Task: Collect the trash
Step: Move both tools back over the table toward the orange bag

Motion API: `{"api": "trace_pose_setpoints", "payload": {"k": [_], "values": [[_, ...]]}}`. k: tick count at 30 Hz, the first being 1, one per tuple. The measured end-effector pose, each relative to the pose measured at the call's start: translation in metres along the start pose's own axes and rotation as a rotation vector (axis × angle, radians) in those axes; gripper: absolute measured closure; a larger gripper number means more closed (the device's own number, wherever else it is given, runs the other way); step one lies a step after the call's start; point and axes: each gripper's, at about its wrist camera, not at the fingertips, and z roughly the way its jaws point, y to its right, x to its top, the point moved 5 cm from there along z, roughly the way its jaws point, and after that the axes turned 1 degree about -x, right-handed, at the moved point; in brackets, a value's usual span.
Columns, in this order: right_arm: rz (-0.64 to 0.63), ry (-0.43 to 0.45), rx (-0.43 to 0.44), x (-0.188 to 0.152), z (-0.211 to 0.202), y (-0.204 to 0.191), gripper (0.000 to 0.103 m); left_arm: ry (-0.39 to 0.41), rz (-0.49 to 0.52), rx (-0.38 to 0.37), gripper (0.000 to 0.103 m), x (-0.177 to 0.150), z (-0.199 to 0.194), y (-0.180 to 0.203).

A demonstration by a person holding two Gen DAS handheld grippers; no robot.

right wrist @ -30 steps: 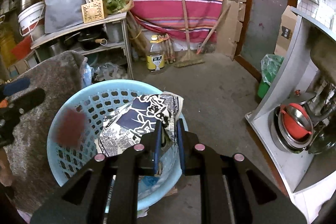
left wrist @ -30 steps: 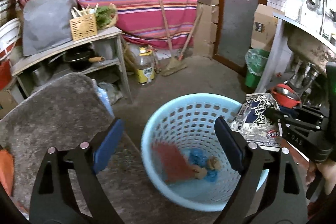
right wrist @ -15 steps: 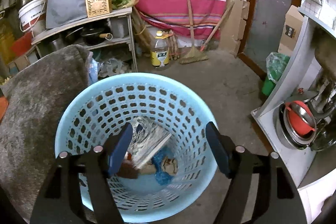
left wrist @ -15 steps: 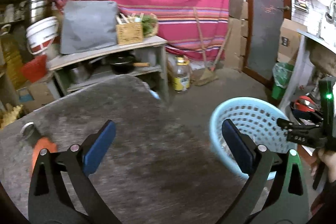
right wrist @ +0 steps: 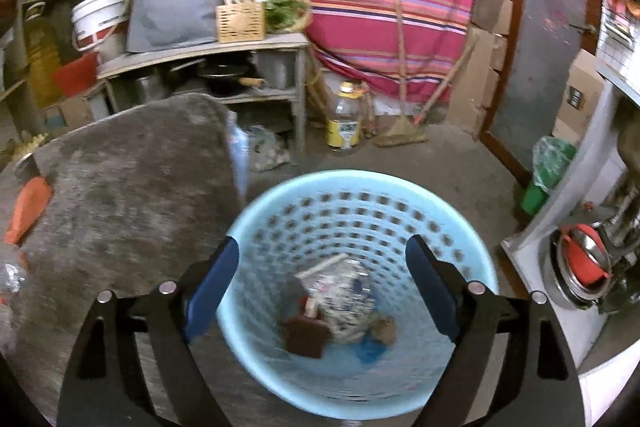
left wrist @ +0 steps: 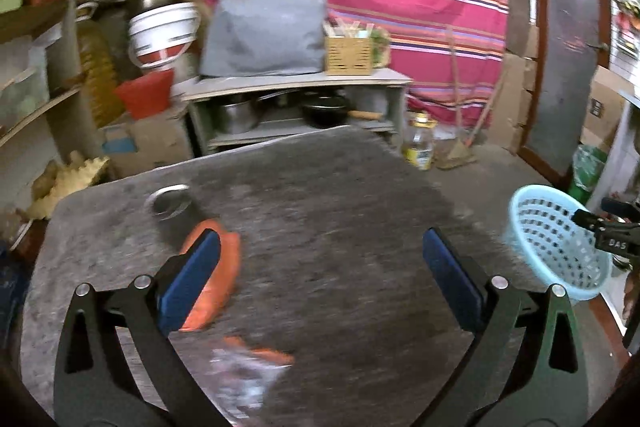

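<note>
A light blue perforated basket (right wrist: 400, 195) stands on the floor by the grey table (right wrist: 132, 179); it shows at the right in the left wrist view (left wrist: 560, 239). It holds a patterned packet (right wrist: 344, 291), a dark red piece (right wrist: 306, 337) and blue scraps. My right gripper (right wrist: 322, 295) is open and empty above the basket. My left gripper (left wrist: 320, 283) is open and empty above the table (left wrist: 340, 195). An orange wrapper (left wrist: 224, 275) lies by its left finger. A clear crumpled wrapper (left wrist: 244, 375) lies nearer.
A metal lid (left wrist: 170, 201) lies on the table's far left. Behind are a grey shelf with pots (left wrist: 296, 107), a white bucket (left wrist: 162, 31), an oil bottle (right wrist: 344, 119), a broom (right wrist: 404, 131) and a green bin (right wrist: 550, 167). A white rack with pans (right wrist: 580, 259) stands right.
My right gripper opened and dropped the patterned packet into the basket. My left gripper swung left from the basket to over the table, bringing the orange and clear wrappers into view.
</note>
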Motion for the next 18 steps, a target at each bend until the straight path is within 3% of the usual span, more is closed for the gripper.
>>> {"api": "trace_pose_setpoints", "payload": {"k": [5, 9, 13, 18], "values": [[-0.011, 0.003, 0.051, 0.003, 0.000, -0.043, 0.019, -0.019, -0.043, 0.057, 0.005, -0.006, 0.000, -0.058], [-0.022, -0.016, 0.068, 0.002, 0.009, -0.069, 0.019, -0.080, -0.080, 0.072, 0.005, -0.013, 0.017, -0.099], [-0.029, -0.023, 0.070, 0.002, 0.018, -0.088, 0.019, -0.136, -0.094, 0.063, 0.007, -0.026, 0.041, -0.120], [-0.035, -0.040, 0.066, 0.005, 0.027, -0.104, 0.019, -0.221, -0.096, 0.061, 0.019, -0.044, 0.071, -0.127]]}}
